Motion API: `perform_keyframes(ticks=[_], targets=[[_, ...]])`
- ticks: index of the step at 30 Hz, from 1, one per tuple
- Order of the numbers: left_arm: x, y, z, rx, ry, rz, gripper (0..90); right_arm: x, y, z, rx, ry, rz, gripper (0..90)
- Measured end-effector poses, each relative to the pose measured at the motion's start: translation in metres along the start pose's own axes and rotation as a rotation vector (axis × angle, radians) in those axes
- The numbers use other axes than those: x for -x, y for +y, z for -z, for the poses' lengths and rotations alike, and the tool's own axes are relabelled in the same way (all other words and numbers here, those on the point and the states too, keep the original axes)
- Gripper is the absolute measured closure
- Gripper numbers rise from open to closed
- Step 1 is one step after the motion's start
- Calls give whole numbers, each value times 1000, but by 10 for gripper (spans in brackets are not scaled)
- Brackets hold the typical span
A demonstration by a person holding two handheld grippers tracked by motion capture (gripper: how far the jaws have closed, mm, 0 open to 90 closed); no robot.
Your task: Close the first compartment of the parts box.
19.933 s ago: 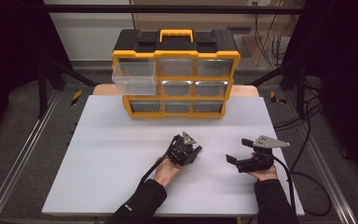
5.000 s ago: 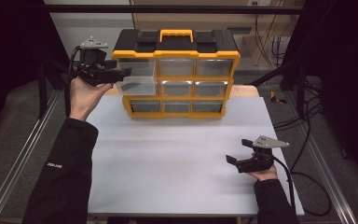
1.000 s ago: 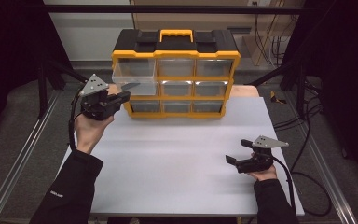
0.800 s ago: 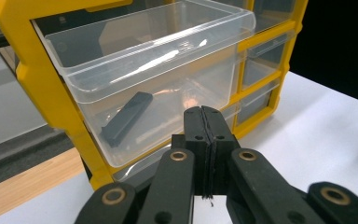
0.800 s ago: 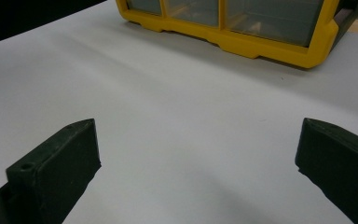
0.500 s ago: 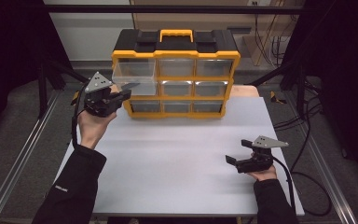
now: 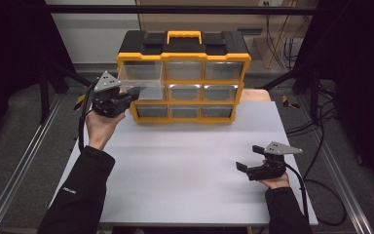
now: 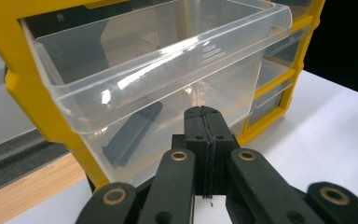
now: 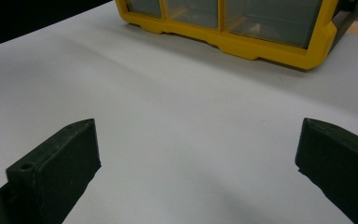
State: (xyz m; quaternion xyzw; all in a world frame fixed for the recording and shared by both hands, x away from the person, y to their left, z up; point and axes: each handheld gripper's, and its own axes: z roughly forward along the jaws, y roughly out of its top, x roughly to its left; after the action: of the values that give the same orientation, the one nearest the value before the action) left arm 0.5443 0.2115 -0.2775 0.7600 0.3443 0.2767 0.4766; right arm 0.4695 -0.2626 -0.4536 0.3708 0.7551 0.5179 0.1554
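White table point(image 7: 185, 165): pretty much bare, a matte sheet on a wooden top, with dark floor and metal rails seen around it in the high view.
Yellow organizer point(image 7: 182, 75): stood at the far edge of the table; black lid, yellow carry handle, three rows of three clear drawers.
Top-left drawer point(image 8: 158, 79): pulled out well past the frame, clear plastic with a rolled front lip; a dark flat bar-shaped thing point(image 8: 133, 133) can be made out through the plastic, though which drawer it's lying in can't be told.
Left gripper point(image 7: 129, 95): held up off the table at the organizer's left front corner, just under the pulled-out drawer; jaws pressed flat together with nothing caught between them, tips right by the drawer's front wall. Contact can't be confirmed.
Right gripper point(image 7: 246, 168): parked low at the near right of the table, well apart from the organizer; jaws spread wide, just bare table seen between them, pointed toward the bottom row of drawers.
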Motion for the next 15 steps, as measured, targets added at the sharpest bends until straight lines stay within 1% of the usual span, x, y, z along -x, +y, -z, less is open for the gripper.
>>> perform_keyframes(ticks=[1, 2, 3, 4, 5, 6, 7, 15], targets=[[-1, 0, -1, 4, 4, -12, 892, 0, 0, 0, 0, 1, 0, 1], [0, 0, -1, -4, 3, -4, 892, 0, 0, 0, 0, 1, -1, 1], [-1, 1, -2, 3, 7, -13, 892, 0, 0, 0, 0, 0, -1, 1], [-1, 1, -3, 5, 5, -13, 892, 0, 0, 0, 0, 0, 0, 1], [-1, 1, -3, 0, -2, -3, 892, 0, 0, 0, 0, 0, 0, 1], [-1, 1, -3, 1, -1, -6, 892, 0, 0, 0, 1, 1, 0, 1], [-2, 1, -3, 10, 5, -17, 892, 0, 0, 0, 0, 1, 0, 1], [-4, 4, -6, 15, 17, -17, 892, 0, 0, 0, 1, 3, -1, 1]])
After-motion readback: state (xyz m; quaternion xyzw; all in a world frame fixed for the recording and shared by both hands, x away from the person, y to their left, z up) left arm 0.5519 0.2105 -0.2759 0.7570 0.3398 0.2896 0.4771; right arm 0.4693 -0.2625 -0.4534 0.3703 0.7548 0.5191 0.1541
